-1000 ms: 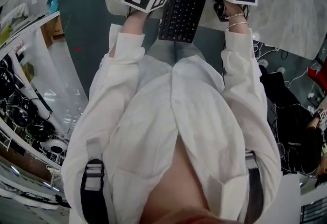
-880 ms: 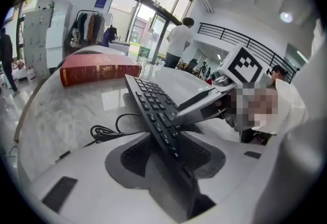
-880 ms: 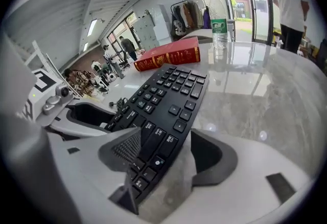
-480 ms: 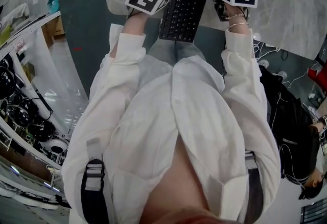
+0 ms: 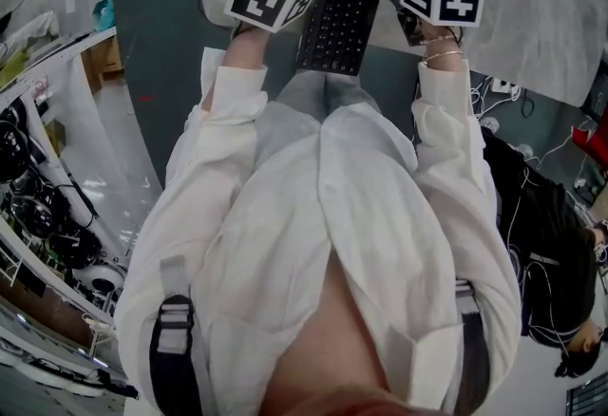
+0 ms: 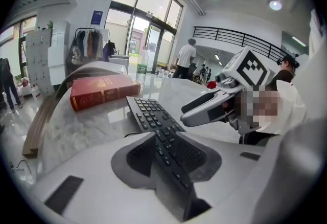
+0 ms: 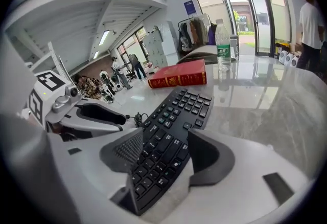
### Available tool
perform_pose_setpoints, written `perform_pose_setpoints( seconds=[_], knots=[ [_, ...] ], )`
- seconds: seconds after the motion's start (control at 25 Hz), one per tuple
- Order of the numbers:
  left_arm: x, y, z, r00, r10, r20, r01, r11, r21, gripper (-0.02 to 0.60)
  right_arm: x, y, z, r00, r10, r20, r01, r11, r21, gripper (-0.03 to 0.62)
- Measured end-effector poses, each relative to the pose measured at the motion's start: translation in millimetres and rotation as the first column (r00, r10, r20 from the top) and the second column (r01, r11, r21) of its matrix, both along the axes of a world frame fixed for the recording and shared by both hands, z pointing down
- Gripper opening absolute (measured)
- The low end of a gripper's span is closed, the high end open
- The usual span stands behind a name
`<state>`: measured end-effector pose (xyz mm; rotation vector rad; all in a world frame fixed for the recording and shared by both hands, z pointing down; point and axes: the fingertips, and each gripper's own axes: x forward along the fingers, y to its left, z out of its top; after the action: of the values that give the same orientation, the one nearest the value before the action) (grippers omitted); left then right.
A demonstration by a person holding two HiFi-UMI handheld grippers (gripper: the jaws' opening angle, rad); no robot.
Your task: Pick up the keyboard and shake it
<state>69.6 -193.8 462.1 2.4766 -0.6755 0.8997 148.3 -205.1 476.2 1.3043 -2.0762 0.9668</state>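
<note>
Hardly any movement is noted against a second ago: the keyboard (image 5: 340,13) is kept between both grippers and is only shifted a touch up the head view, together with the marble table (image 5: 541,25). The left gripper (image 6: 169,160) is set on the keyboard's near end from the left. Its jaws are closing, with the keyboard running edge-on through the gap between them, and firm pad contact is not made out there yet. The right gripper (image 7: 162,154) is set on the same near end from the right and is seen closed on the keyboard. One pad is laid over the key face and the other is tucked against the underside. From both grippers the keyboard is stretched straight ahead, lengthwise. Its near end is carried past the table edge toward the person, and its far end is held low over the marble. Whether that end is touching the marble cannot be told. Beyond the far end a red book (image 7: 178,74) is seen lying flat, with a water bottle (image 7: 223,44) stood just beside it, to the right from the right gripper. A coiled cable (image 7: 134,117) is seen at the keyboard's left edge, ahead of the right gripper's jaws.
</note>
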Motion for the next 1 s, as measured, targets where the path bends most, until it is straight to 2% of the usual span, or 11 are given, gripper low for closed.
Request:
perform_pose_setpoints(
  seconds=[0.2, 0.4, 0.6, 0.76, 1.0],
  knots=[
    [-3, 6, -46, 0.999, -0.006, -0.054, 0.01, 0.997, 0.077, 0.083, -13, 11, -48, 1.0, -0.019, 0.012, 0.018, 0.995, 0.099, 0.271],
    [-2, 11, -94, 0.992, -0.02, -0.123, 0.039, 0.987, 0.157, 0.048, -18, 18, -98, 1.0, -0.03, 0.002, 0.029, 0.974, 0.225, 0.161],
    [-9, 26, -135, 0.986, -0.013, -0.167, 0.052, 0.971, 0.231, 0.035, -30, 37, -133, 0.997, -0.071, -0.011, 0.071, 0.95, 0.304, 0.087],
    [-15, 40, -158, 0.986, -0.005, -0.168, 0.054, 0.955, 0.29, 0.029, -40, 53, -161, 0.996, -0.087, 0.005, 0.08, 0.93, 0.358, 0.057],
    [-14, 59, -197, 0.972, 0.004, -0.236, 0.079, 0.938, 0.337, 0.025, -46, 74, -203, 0.992, -0.122, -0.025, 0.119, 0.879, 0.462, 0.041]
  ],
)
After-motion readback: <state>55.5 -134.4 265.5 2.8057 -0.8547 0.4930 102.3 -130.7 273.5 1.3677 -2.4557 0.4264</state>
